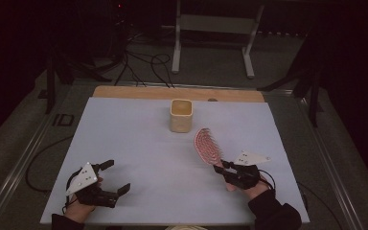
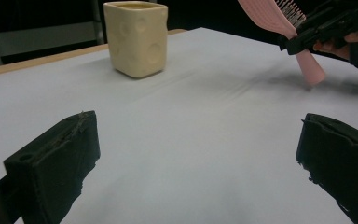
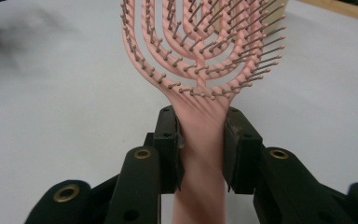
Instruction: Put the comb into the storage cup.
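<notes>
white table cover, flat over a wooden tabletop, bare wood strip exposed along far edge. grey carpeted floor beyond. white metal stand with two legs on the floor, well apart from the table. black cables loose on floor at far left. dark tripod legs right of table. metal rails alongside the table.

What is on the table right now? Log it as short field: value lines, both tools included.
surface: white table
cup: cream, square-sided, upright near the far edge
hairbrush: pink, raised off the table
right tool: shut on the hairbrush handle
left tool: open, holding nothing, near the front left corner
</notes>
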A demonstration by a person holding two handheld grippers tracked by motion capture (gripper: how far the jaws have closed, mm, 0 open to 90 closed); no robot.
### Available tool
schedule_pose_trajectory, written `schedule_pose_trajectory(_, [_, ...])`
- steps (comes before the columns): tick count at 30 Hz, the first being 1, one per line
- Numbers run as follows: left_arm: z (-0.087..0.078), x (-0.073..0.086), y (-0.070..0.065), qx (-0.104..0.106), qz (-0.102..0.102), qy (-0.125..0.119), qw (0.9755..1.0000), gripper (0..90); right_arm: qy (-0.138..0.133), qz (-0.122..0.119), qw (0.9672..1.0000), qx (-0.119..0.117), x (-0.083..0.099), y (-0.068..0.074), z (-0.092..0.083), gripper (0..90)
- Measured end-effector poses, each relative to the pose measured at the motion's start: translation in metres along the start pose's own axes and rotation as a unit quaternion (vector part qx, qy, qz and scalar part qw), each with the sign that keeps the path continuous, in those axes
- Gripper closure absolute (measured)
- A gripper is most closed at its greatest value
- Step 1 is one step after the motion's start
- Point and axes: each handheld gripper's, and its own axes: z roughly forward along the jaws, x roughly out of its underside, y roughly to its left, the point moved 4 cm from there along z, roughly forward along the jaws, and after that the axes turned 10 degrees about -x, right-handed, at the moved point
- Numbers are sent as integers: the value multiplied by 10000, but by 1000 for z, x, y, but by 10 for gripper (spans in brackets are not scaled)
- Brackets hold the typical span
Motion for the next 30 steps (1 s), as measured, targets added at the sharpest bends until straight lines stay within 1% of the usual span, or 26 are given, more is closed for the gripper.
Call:
schedule_pose_trajectory(4, [-1, -3, 2, -32, -31, 88, 10000, 1, -67, 19, 10000, 44, -1, -1, -1, 702])
schedule_pose_trajectory(5, [-1, -4, 2, -43, -35, 93, 9999, 1, -65, 47, 10000, 22, -2, -1, -2, 702])
schedule_pose_trajectory(7, [-2, -8, 3, -64, -18, 107, 9999, 1, -69, 25, 10000, 45, -3, -1, -2, 703])
schedule_pose_trajectory(9, [-3, -12, 2, -71, 49, 123, 9999, 1, -69, 15, 10000, 26, -3, -1, -2, 702])
schedule_pose_trajectory(10, [-3, -12, 2, -71, 49, 123, 9999, 1, -69, 15, 10000, 26, -3, -1, -2, 702])
schedule_pose_trajectory(12, [-3, -18, 0, -59, 119, 177, 9998, 1, -75, 45, 10000, 23, -4, 0, -2, 703])
schedule_pose_trajectory(14, [-3, -22, 0, -56, 108, 189, 9997, 1, -76, 52, 10000, -14, -5, 0, -2, 703])
schedule_pose_trajectory(18, [-3, -28, 1, -55, 94, 222, 9997, 1, -54, 102, 9999, -12, -6, 0, -2, 703])
schedule_pose_trajectory(20, [-1, -31, 1, -87, 125, 274, 9995, 1, -42, 111, 9999, -45, -5, 0, -1, 703])
schedule_pose_trajectory(25, [4, -42, 2, -61, 92, 304, 9995, 1, -65, 118, 9999, -21, -6, 0, -1, 703])
schedule_pose_trajectory(28, [8, -50, 1, -72, 158, 358, 9992, 1, -98, 106, 9999, -49, -7, 0, -2, 703])
schedule_pose_trajectory(29, [8, -50, 1, -72, 158, 358, 9992, 1, -98, 106, 9999, -49, -7, 0, -2, 703])
schedule_pose_trajectory(30, [11, -55, 0, -43, 154, 402, 9991, 1, -108, 132, 9998, -63, -7, 0, -2, 704])
